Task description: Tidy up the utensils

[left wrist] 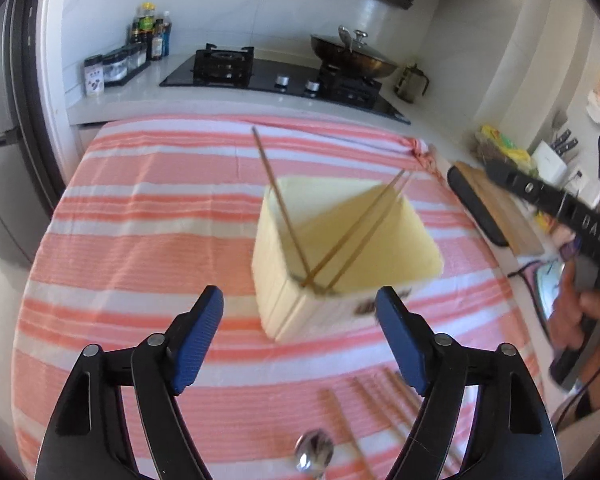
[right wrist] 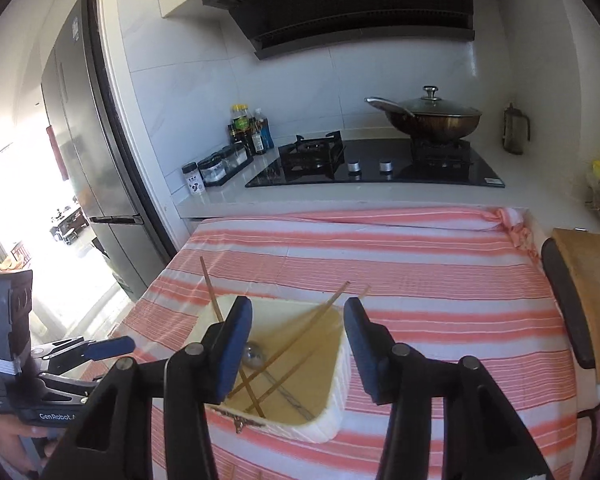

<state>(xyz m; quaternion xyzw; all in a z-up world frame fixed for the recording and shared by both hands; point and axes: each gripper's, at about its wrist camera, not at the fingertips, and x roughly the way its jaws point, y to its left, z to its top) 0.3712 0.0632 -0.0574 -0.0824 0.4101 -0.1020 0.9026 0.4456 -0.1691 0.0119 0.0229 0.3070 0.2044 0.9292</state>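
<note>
Both tongs are spread and empty: the left tongs (left wrist: 300,340) hover nearest the loose chopsticks (left wrist: 380,396) and spoon (left wrist: 314,454), lying lengthwise just below them on the striped surface (left wrist: 140,240), near side of the cream box (left wrist: 284,296) already holding three chopsticks, while the right tongs (right wrist: 296,344) hang over that box

Quick tally of what's out here. One cream box (left wrist: 300,312) on the striped cloth (left wrist: 140,220), with three chopsticks (left wrist: 284,216) leaning inside it. The right wrist view also shows one round metal thing (right wrist: 253,354) at the bottom of the box, can't tell what it is. Down front on the cloth there's one metal spoon (left wrist: 314,456) plus a loose bunch of chopsticks (left wrist: 376,396), maybe four or five, too blurry to count properly. Two tools total, both with jaws apart: left tool (left wrist: 300,340) and right tool (right wrist: 298,352). Back on the worktop: one wok (right wrist: 432,120) with one lid, two stove knobs (right wrist: 370,166), and one cutting board (right wrist: 588,280).
</note>
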